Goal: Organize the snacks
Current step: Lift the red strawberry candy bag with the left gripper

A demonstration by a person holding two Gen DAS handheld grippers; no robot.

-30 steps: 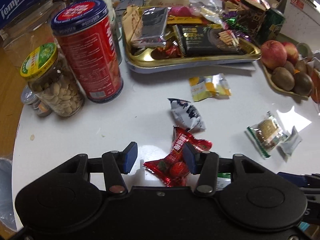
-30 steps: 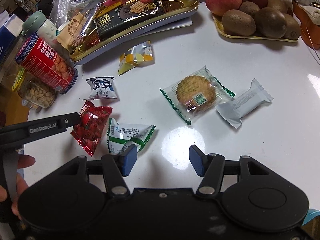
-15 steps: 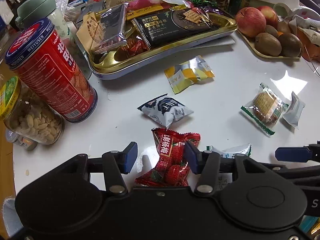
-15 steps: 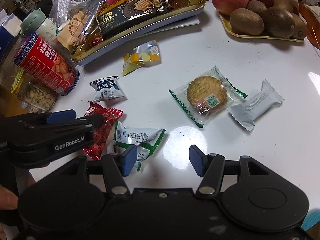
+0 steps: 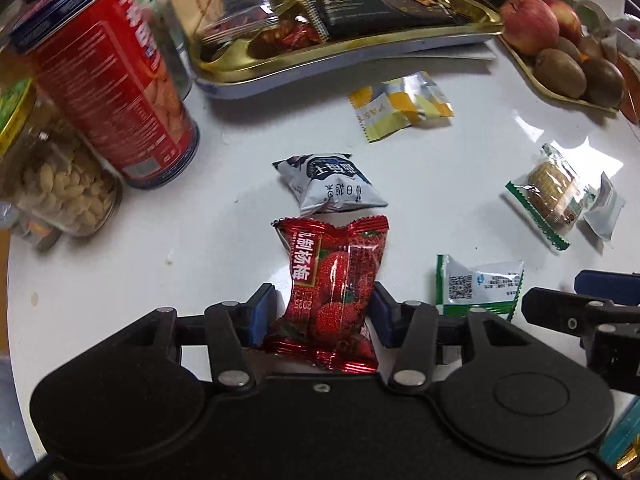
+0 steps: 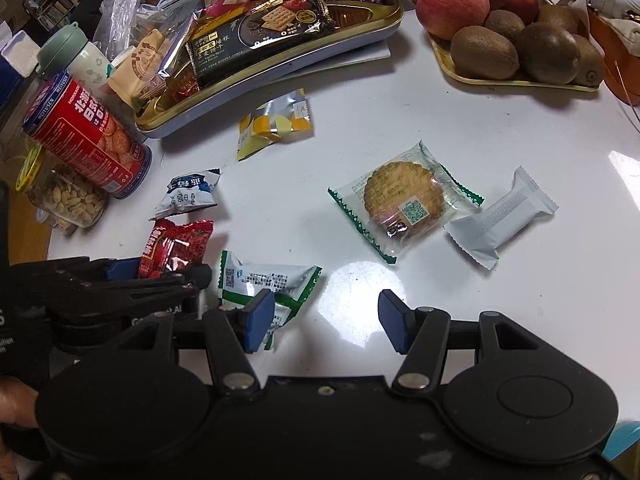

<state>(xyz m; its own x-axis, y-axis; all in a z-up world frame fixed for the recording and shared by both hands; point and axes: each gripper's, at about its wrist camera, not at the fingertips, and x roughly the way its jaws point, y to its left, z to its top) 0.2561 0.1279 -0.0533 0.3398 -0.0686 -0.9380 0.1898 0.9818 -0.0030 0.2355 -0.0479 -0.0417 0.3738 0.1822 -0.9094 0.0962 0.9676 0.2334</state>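
Observation:
A red bayberry candy packet [image 5: 334,280] lies on the white table [image 5: 180,264]. My left gripper [image 5: 322,314] straddles it, and its jaws are closing with the packet between the blue pads; the right pad touches the wrapper's edge. The right wrist view shows the same packet [image 6: 176,246] poking out past the left gripper [image 6: 120,276]. My right gripper [image 6: 326,320] hovers open over bare table, a green-white packet [image 6: 264,280] just by its left finger. The gold snack tray [image 5: 340,60] holds several packets at the back.
Loose on the table are a blue-white packet [image 5: 332,184], a yellow packet [image 5: 400,106], a wrapped cookie [image 6: 404,200] and a white packet [image 6: 500,216]. A red biscuit can [image 5: 108,80] and a peanut jar [image 5: 60,188] stand left. A fruit tray [image 6: 516,80] sits far right.
My left gripper has sunk and come forward over the red packet, which now lies lengthwise between its pads; the jaws have narrowed. The right gripper has stayed put.

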